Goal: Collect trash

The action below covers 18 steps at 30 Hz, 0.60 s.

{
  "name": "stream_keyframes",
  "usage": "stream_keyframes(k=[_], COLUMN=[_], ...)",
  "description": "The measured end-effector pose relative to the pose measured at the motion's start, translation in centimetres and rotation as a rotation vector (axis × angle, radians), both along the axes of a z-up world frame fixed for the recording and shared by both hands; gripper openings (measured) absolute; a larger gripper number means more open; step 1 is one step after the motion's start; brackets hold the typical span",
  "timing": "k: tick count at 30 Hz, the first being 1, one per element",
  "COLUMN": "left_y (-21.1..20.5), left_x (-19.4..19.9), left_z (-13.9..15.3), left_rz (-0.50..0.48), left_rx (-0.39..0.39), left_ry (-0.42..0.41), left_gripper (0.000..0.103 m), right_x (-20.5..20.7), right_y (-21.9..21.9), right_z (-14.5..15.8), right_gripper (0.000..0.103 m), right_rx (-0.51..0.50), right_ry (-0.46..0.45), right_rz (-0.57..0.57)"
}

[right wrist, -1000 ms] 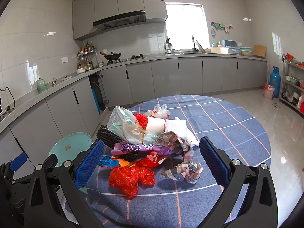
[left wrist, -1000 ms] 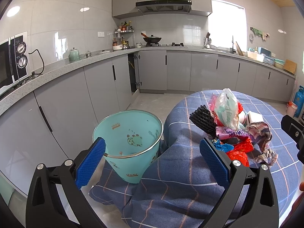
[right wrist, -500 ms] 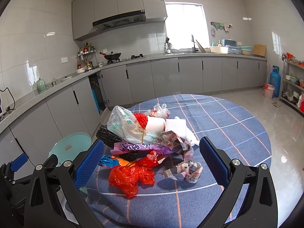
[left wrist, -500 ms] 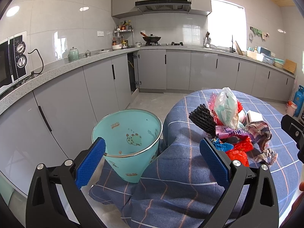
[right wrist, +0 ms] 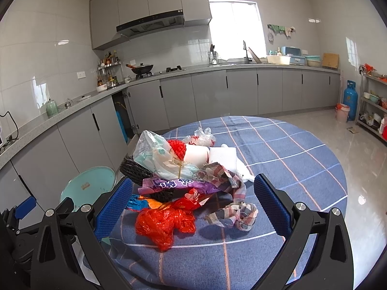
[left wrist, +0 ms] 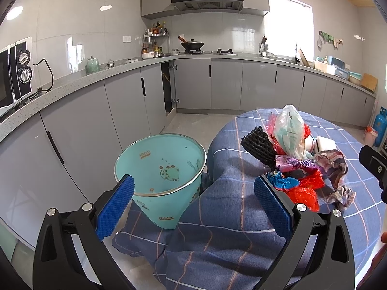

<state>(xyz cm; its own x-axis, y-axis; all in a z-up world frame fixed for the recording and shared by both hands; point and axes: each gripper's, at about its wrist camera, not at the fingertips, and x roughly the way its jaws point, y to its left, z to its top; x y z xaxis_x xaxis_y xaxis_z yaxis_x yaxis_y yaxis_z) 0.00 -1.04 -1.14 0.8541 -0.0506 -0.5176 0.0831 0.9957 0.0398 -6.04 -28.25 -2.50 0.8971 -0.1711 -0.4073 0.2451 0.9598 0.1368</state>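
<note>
Bin [left wrist: 159, 169] beside table edge [left wrist: 217, 149]; trash pile [right wrist: 183, 181] near; bin apparently empty.

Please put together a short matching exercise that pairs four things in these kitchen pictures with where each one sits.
Things:
1. teal bin
2. red plastic bag
3. wok
4. blue gas cylinder

Places:
A. on the stove at the back counter
B. on the floor by the metal shelves, far right
C. on the floor beside the round table, below its edge
D. at the near edge of the trash pile, on the checked cloth

Pairs: 1-C, 2-D, 3-A, 4-B
</note>
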Motion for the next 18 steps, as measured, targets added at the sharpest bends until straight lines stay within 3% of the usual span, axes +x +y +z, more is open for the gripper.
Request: stream_keyframes(k=[9,15,17,18], left_y=[-0.1,-0.6,-0.9,-1.1], left_x=[0.4,1.3,1.6,1.7], left_z=[-0.5,-2.2,-3.2,-3.6], left_rz=[-0.016,-0.055,-0.09,-0.105], left_rx=[-0.002,-0.03,-0.045,-0.051], left_ry=[0.017,0.072,0.102,0.12], left_gripper=[0.097,0.097,0.096,0.096], right_x=[0.0,-0.4,-0.1,0.3], right_y=[-1.4,-5.5,-7.0,-7.5], right_z=[-0.7,-3.0,-3.7,-4.0], right_gripper=[0.099,0.098,0.093,0.083], right_rx=[-0.006,-0.001,0.044,0.056], right_ry=[0.008,0.053,0.074,0.085], right_rz=[-0.027,-0.119,-0.139,-0.132])
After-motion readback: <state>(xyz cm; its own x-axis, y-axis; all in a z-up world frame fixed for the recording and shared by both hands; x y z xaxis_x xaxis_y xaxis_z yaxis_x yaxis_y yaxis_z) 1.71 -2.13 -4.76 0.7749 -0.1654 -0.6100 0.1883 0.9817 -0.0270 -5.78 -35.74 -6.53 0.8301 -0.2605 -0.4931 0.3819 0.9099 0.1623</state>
